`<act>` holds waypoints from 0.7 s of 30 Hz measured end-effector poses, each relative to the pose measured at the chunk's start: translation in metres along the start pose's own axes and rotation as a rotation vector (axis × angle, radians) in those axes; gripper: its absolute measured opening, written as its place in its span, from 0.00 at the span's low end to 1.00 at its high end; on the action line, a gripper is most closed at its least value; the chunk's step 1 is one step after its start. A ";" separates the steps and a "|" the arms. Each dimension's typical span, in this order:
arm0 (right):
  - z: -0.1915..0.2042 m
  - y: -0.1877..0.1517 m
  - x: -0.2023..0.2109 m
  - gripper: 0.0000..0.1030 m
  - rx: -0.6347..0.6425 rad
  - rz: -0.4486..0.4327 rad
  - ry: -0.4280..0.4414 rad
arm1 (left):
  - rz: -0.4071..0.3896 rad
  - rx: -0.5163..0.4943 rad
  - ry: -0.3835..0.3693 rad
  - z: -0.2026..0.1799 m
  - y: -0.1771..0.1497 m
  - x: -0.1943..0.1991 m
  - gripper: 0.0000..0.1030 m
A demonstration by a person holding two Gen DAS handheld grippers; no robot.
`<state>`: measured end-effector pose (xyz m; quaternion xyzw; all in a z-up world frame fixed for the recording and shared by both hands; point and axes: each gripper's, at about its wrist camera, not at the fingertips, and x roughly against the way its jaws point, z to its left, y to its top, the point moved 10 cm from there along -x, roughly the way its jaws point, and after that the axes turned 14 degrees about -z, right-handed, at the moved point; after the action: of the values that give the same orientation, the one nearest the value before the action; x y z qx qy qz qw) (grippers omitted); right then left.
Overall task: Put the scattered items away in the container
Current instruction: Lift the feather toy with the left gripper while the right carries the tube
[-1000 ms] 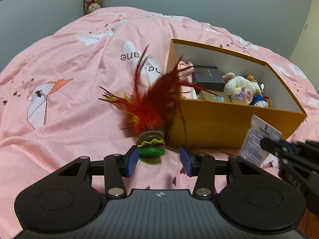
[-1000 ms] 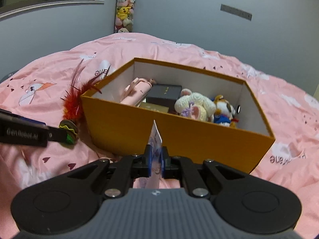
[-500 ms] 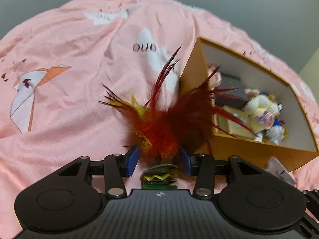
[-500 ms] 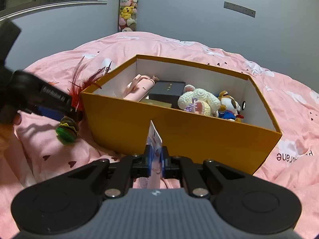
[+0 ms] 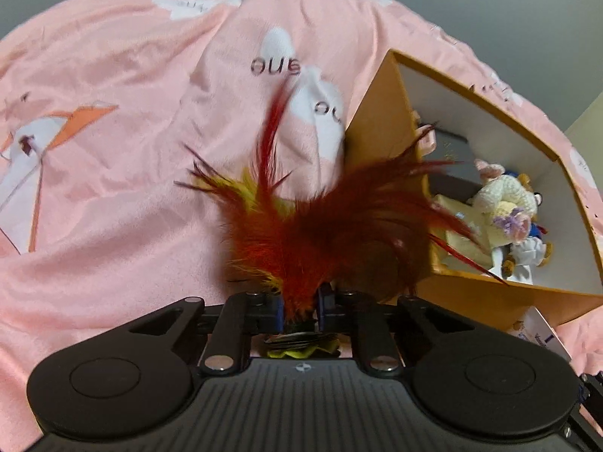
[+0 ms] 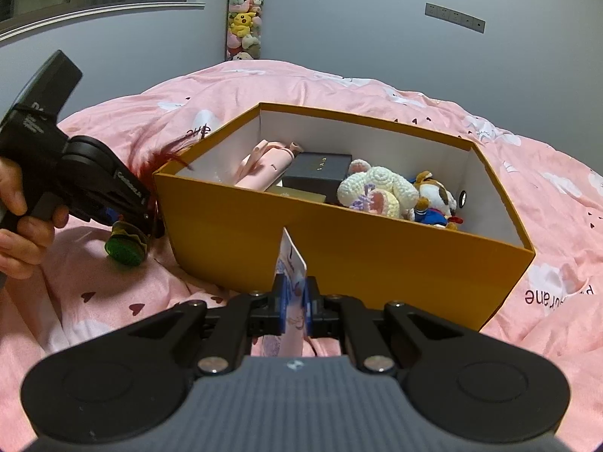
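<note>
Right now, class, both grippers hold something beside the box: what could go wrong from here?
The left gripper pinches only the feathers of the shuttlecock, so they may slip or pull out on lifting. Long feathers could snag the orange box wall. The thin packet in the right gripper may bend against the rim.

Indoor light is dim and even, with soft shadows under my tongs. Both fisheye views bow strongly toward dark, vignetted corners. The red feathers (image 5: 320, 226) smear with motion blur; the orange box (image 6: 339, 241) stays sharp.
</note>
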<state>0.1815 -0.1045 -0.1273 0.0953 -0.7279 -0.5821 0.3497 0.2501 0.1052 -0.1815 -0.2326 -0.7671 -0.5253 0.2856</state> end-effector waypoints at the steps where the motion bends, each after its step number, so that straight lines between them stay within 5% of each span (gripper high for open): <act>1: -0.001 0.001 0.001 0.09 -0.003 0.000 -0.001 | -0.014 -0.008 -0.004 -0.001 0.002 0.004 0.15; 21: -0.026 0.045 0.047 0.09 -0.106 -0.080 -0.010 | -0.266 -0.183 -0.141 -0.075 0.034 0.110 0.15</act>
<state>0.1751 -0.1373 -0.0657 0.1029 -0.6935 -0.6337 0.3270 0.2067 0.0523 -0.0626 -0.1905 -0.7582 -0.6085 0.1365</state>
